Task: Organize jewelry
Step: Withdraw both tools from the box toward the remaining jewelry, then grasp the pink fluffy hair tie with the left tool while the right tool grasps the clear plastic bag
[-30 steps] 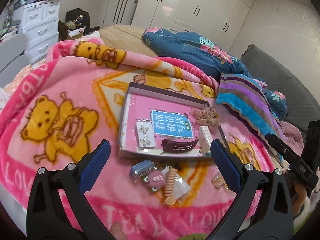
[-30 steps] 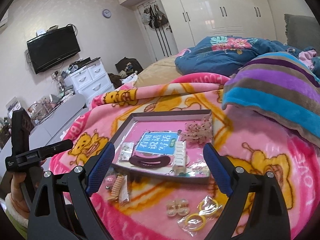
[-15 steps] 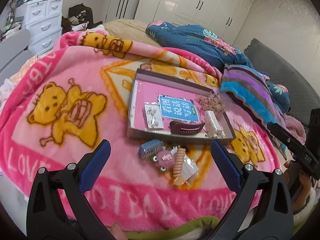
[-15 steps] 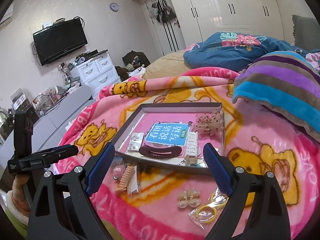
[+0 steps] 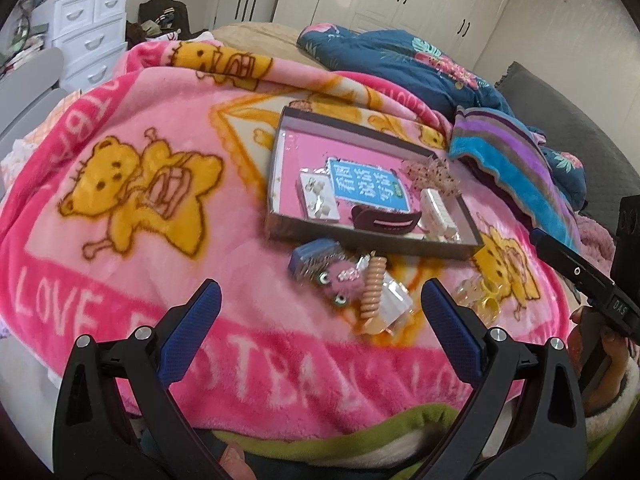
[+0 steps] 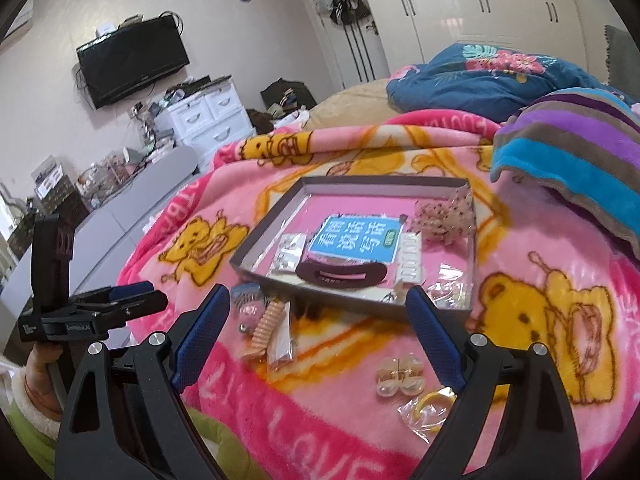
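Both my tongs have sunk closer to the fleecy pink blanket, so the loose pieces now lie just ahead of my tips: the left tongs stand spread and empty short of the ribbed coil hair tie and fuzzy pink clip, while the right tongs, jaws just narrowed a little yet wide with nothing between them, have the pearly clip and bagged yellow ring by the right tip. Beyond both sits the shallow cardboard tray, already holding a glossy dark claw clip, so I judge the first pickup is near.
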A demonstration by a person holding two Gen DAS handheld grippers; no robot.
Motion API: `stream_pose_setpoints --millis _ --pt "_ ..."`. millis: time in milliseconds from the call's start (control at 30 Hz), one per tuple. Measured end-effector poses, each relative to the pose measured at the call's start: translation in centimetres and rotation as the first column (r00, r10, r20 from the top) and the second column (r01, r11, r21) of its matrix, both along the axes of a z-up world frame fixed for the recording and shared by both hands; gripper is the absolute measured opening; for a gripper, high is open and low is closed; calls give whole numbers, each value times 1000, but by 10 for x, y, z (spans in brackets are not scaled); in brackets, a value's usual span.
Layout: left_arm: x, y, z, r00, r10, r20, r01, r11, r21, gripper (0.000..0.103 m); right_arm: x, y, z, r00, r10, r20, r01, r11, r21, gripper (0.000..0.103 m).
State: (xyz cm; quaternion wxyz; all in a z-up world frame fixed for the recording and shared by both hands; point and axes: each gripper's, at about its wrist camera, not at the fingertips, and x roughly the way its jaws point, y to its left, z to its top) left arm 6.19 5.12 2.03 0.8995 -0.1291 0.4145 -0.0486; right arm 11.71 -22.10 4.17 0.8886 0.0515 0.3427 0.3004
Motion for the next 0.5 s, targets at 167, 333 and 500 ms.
stream_pose_setpoints --millis 167,333,500 --pt "-2 1 -9 1000 4 -22 -4 1000 3 93 2 9 -16 997 49 -53 -50 999 -5 75" --pt "-2 -1 -20 999 -13 -47 13 1000 4 84 5 22 -36 989 94 -112 -97 995 -22 61" --pt "0 -3 -32 997 -28 -74 28 1000 8 46 11 35 -59 974 139 -180 -144 989 -17 42"
